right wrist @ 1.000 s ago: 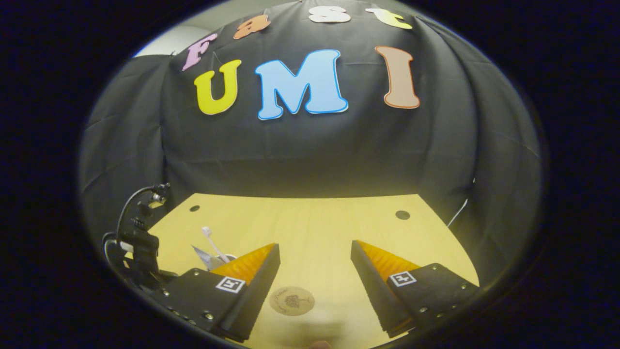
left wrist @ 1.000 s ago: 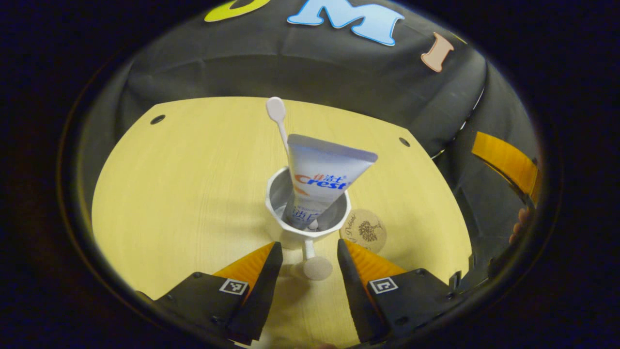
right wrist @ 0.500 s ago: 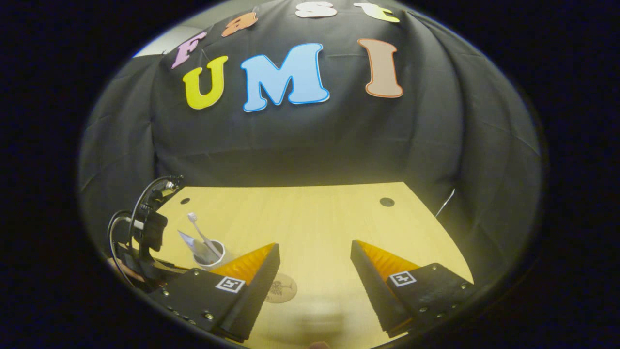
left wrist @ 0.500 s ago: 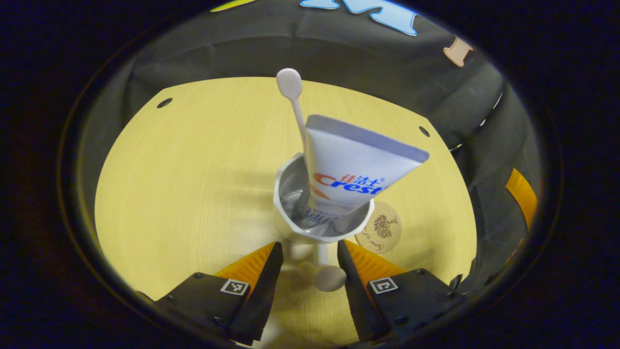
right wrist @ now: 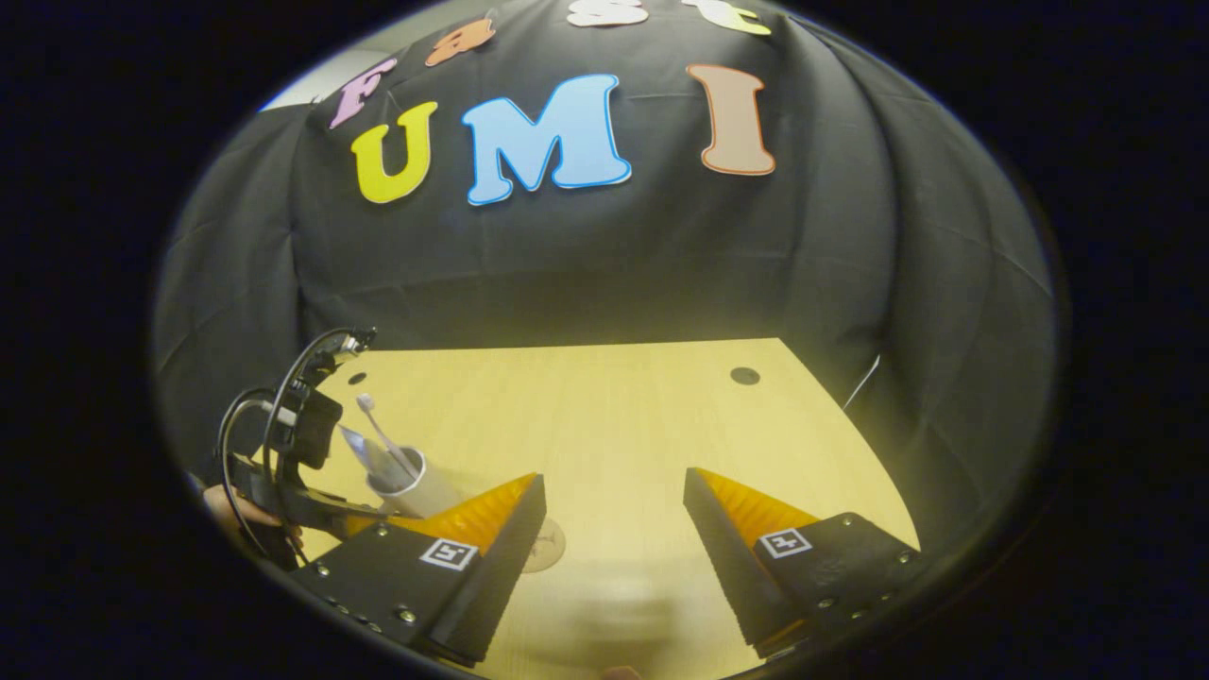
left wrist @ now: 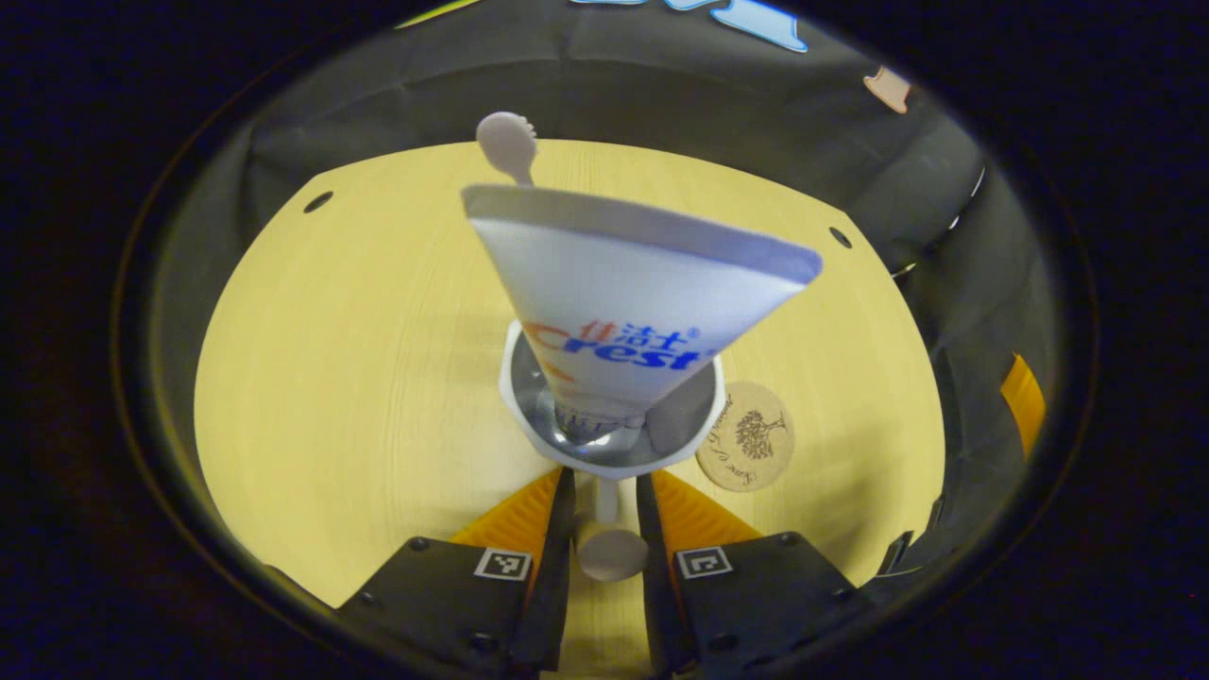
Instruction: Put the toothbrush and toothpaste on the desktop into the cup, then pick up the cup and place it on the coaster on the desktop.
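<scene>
A white cup holds a white toothpaste tube and a white toothbrush, whose head pokes up behind the tube. My left gripper is shut on the cup's peg-like handle, with one finger on each side of its stem. A round cork coaster lies on the yellow table just right of the cup. In the right gripper view the cup stands at the left by the left gripper. The cup's base is hidden, so I cannot tell whether it touches the table. My right gripper is open over the table.
The yellow wooden table has small dark holes near its far corners and black cloth around it. In the right gripper view part of the coaster peeks out beside my near finger. A hand holds the left gripper.
My left gripper's fingers have closed from wide apart onto the cup's handle, and the cup now looms larger and nearer in its view. The right gripper stays open, its view drifting slightly.
</scene>
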Motion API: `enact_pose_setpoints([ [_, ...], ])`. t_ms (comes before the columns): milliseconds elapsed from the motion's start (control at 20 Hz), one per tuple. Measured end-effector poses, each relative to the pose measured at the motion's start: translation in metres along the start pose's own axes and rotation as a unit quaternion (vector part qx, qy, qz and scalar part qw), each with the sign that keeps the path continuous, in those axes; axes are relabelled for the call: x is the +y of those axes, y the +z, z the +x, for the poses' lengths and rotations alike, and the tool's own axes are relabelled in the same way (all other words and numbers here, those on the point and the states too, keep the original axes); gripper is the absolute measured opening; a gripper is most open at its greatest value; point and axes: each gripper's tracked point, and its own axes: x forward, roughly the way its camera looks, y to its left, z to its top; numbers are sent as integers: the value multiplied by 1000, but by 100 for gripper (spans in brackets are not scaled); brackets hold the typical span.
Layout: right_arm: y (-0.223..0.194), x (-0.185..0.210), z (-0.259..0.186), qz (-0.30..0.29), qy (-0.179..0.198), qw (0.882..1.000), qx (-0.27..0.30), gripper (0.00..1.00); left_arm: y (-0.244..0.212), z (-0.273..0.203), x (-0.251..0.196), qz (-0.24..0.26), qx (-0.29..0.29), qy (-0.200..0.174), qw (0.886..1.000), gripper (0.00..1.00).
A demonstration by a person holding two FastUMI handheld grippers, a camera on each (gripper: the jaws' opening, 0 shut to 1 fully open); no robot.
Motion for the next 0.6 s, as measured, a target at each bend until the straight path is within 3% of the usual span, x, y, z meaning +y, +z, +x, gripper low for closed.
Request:
enact_pose_setpoints([
  [250, -5, -8, -4, 4, -2, 1000, 4, 93, -2, 3, 0, 34, -4, 26, 999, 29],
  [600, -4, -18, -8, 11, -8, 1000, 2, 93, 0, -4, -20, 60, -28, 23, 998, 30],
])
